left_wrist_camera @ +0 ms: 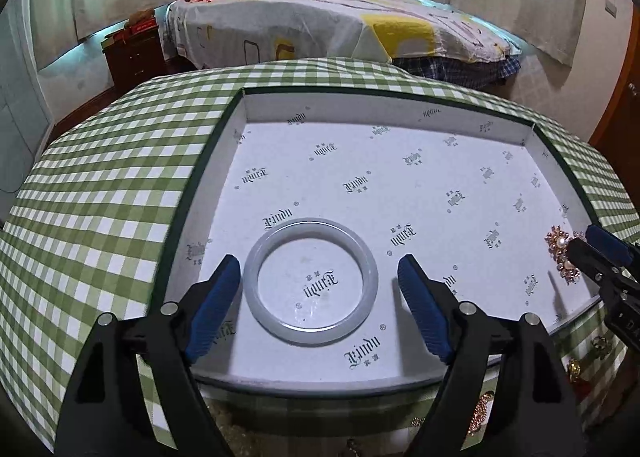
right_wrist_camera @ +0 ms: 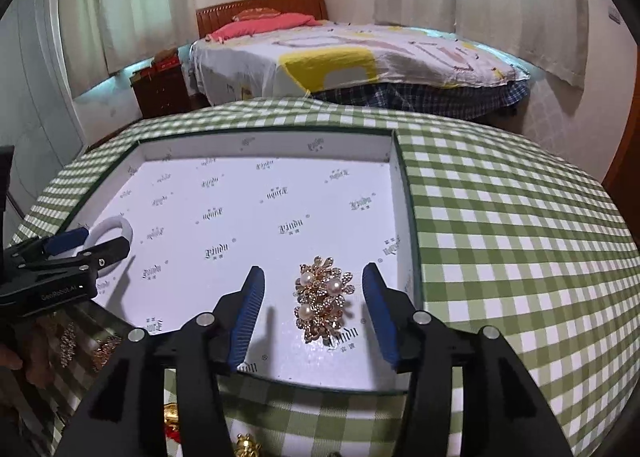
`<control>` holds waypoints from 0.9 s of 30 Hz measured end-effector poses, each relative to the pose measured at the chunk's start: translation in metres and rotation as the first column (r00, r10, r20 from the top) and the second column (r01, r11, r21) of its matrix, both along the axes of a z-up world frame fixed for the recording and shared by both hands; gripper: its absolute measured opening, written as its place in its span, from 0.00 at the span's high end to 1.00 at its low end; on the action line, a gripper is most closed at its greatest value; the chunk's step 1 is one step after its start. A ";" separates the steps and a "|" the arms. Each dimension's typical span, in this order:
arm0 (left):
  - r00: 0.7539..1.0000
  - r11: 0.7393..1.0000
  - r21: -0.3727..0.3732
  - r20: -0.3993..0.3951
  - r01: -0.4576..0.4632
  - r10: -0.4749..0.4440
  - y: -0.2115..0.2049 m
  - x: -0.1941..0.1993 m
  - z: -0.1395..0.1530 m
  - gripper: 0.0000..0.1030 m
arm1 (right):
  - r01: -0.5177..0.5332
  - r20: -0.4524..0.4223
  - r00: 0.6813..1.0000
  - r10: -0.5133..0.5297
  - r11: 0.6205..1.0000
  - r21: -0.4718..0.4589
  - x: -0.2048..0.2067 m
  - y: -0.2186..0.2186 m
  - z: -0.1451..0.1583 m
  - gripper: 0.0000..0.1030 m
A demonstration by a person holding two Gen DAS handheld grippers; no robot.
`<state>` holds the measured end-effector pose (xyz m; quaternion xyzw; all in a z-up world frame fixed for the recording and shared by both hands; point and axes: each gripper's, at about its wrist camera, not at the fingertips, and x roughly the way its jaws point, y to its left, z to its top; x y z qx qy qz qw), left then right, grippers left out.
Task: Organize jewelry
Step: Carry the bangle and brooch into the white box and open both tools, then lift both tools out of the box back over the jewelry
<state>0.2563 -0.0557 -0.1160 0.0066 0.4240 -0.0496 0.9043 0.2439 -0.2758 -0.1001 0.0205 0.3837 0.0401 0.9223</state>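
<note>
A pale white bangle (left_wrist_camera: 311,281) lies flat on the white printed floor of a shallow box (left_wrist_camera: 384,105). My left gripper (left_wrist_camera: 320,277) is open, its blue fingers on either side of the bangle without touching it. A gold brooch with pearls (right_wrist_camera: 323,297) lies near the box's right wall (right_wrist_camera: 404,193). My right gripper (right_wrist_camera: 314,289) is open and straddles the brooch. The brooch also shows in the left wrist view (left_wrist_camera: 563,253), and the bangle in the right wrist view (right_wrist_camera: 112,235), partly hidden behind the left gripper.
The box sits on a table with a green checked cloth (right_wrist_camera: 500,237). More gold jewelry lies on the cloth in front of the box (right_wrist_camera: 248,445) (left_wrist_camera: 480,413). A bed (left_wrist_camera: 320,25) and a wooden nightstand (left_wrist_camera: 134,53) stand beyond the table.
</note>
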 end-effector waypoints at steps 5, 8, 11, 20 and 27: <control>0.997 1.000 -0.008 0.068 -0.019 0.019 0.005 -0.027 0.018 0.22 | 0.020 0.066 0.998 -0.021 1.000 0.007 -0.024 0.002 0.016 0.49; 0.990 0.999 -0.007 0.138 -0.037 0.037 0.009 -0.053 0.029 0.21 | 0.027 0.102 0.994 -0.029 0.999 0.016 -0.043 0.005 0.021 0.47; 0.980 0.998 -0.005 0.191 -0.056 0.056 0.013 -0.083 0.037 0.18 | 0.031 0.132 0.991 -0.034 0.999 0.020 -0.063 0.010 0.024 0.47; 0.971 0.996 0.038 0.230 -0.076 0.065 0.019 -0.144 0.043 0.17 | 0.025 0.180 0.983 -0.030 0.999 0.028 -0.112 0.027 0.024 0.44; 0.971 0.994 0.045 0.223 -0.103 0.090 0.033 -0.183 0.037 0.17 | -0.012 0.178 0.984 0.009 1.000 0.016 -0.137 0.046 0.016 0.41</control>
